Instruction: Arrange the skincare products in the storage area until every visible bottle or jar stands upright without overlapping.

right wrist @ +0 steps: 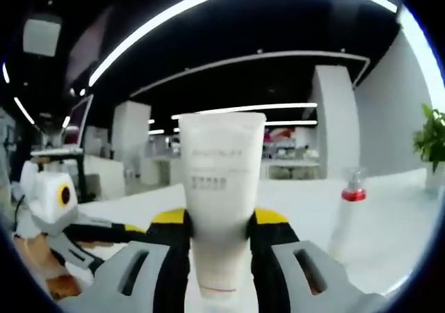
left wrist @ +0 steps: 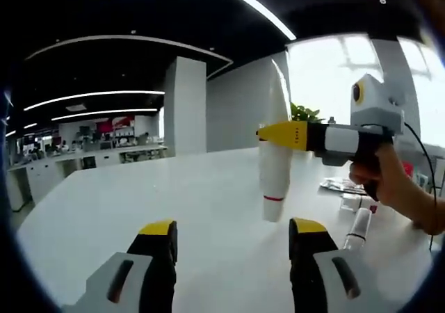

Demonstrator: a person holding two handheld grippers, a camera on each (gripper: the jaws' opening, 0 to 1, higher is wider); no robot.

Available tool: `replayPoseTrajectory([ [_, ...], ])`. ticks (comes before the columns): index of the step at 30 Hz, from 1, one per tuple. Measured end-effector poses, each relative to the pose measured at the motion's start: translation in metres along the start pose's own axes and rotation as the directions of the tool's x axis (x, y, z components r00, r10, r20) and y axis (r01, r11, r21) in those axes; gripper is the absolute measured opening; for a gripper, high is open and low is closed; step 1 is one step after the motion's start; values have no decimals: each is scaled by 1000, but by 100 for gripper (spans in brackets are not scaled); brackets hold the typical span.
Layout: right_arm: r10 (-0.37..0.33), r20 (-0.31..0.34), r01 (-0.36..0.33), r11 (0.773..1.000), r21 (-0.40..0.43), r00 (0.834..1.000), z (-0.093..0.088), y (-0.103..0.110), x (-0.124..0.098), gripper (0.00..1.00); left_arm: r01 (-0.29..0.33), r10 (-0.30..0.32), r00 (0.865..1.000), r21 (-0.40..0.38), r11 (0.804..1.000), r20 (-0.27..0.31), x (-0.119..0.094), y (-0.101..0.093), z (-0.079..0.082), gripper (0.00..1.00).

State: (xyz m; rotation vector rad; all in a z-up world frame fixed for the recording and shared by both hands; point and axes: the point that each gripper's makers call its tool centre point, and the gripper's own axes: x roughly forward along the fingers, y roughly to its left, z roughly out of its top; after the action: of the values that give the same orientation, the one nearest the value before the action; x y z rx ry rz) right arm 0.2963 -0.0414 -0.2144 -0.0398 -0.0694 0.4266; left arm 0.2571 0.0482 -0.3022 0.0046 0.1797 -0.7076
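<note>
A white tube [left wrist: 275, 161] with a red band near its lower end hangs over the white table [left wrist: 160, 202]. My right gripper [left wrist: 270, 133] comes in from the right and is shut on it. In the right gripper view the same tube [right wrist: 221, 181] stands between my right gripper's [right wrist: 221, 219] yellow-tipped jaws, printed side toward the camera. My left gripper [left wrist: 233, 231] is open near the table with nothing between its jaws; it sits in front of and below the tube. It also appears at the left as the left gripper [right wrist: 115, 233]. A clear bottle [left wrist: 357, 231] with a red ring [right wrist: 353, 195] is on the table.
Small packets and jars [left wrist: 348, 200] lie at the table's right side, behind a person's hand [left wrist: 403, 188]. A green plant [right wrist: 432, 139] stands by the bright window. Desks and pillars fill the office beyond the table.
</note>
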Motion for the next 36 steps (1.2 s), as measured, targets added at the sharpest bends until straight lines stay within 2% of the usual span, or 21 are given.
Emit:
replayPoseTrajectory([
  [1,-21,-14,21,1000,18,1000,-1,-5,0,31,-1,1,1000,2,1000,-1,0,0,0,68],
  [7,-37,-12,38,999,39,999,2,-14,-2,31,-4,4,1000,6,1000,-5,-1,-1,-2,69],
  [18,-97,-36,97,995,-2,995,1,-30,-9,31,-11,11,1000,0,1000,-6,-3,1,-3,70],
  [30,-161,-28,159,986,-48,987,4,-48,-20,31,-22,22,1000,1,1000,-12,-4,2,-6,73],
  [36,-190,-12,189,981,-42,982,9,-62,-24,31,-23,23,1000,-2,1000,-13,-5,1,-7,73],
])
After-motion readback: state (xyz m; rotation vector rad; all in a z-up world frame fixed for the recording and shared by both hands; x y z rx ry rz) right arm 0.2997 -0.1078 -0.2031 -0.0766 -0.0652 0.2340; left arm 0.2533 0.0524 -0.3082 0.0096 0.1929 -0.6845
